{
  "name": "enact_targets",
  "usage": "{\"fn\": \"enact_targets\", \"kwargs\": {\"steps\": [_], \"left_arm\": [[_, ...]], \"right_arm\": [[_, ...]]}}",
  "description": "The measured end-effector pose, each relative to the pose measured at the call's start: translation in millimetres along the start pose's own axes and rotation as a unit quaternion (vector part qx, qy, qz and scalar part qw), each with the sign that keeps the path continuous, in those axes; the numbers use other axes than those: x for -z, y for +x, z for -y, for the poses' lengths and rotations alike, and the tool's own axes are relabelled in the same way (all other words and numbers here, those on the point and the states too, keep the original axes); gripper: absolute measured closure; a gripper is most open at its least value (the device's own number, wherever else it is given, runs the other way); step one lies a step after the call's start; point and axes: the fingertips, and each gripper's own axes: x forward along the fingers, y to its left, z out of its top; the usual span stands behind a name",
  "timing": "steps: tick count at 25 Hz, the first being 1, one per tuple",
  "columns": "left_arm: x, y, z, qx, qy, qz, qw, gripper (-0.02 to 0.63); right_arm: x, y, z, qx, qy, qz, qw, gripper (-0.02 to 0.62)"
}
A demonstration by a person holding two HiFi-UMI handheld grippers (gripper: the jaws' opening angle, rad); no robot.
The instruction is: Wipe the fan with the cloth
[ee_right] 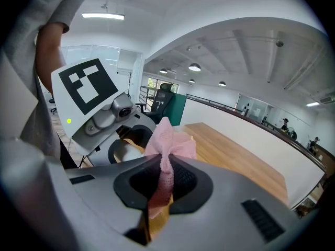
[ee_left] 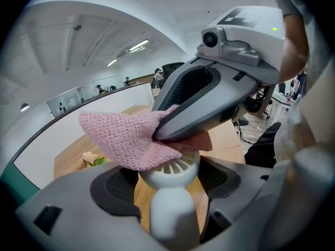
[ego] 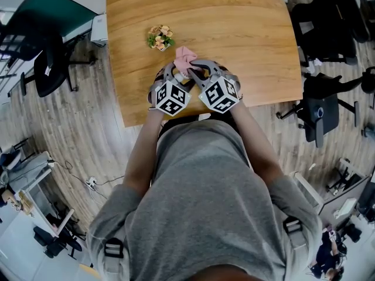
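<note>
The left gripper (ee_left: 168, 183) is clamped on the handle of the white fan (ee_left: 174, 221), holding it upright. The right gripper (ee_right: 165, 179) is pinched narrow on the pink cloth (ee_left: 123, 135), pressing it onto the fan's grille. Wiping looks under way, with the exposed grille and handle below the cloth seemingly left to do.

Small white handheld fan (ee_left: 170, 205): thick handle gripped between the jaws of the left gripper (ee_left: 170, 166), round head with a slatted grille at the far end, held up over the near edge of the wooden table (ego: 234, 28). Pink knitted cloth (ee_left: 123, 137) (loose, open weave): bunched and pinched between the closed jaws of the right gripper (ee_right: 166, 161), spread over the top of the fan's head, touching the grille.
</note>
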Motion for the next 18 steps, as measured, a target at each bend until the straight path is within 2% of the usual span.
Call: {"fn": "enact_targets", "kwargs": {"steps": [18], "left_arm": [[7.8, -10.7, -5.4, 0.004, 0.004, 0.011, 0.9999, 0.238]], "right_arm": [[-16.7, 13.7, -38.7, -0.037, -0.012, -0.001, 0.999, 0.560]]}}
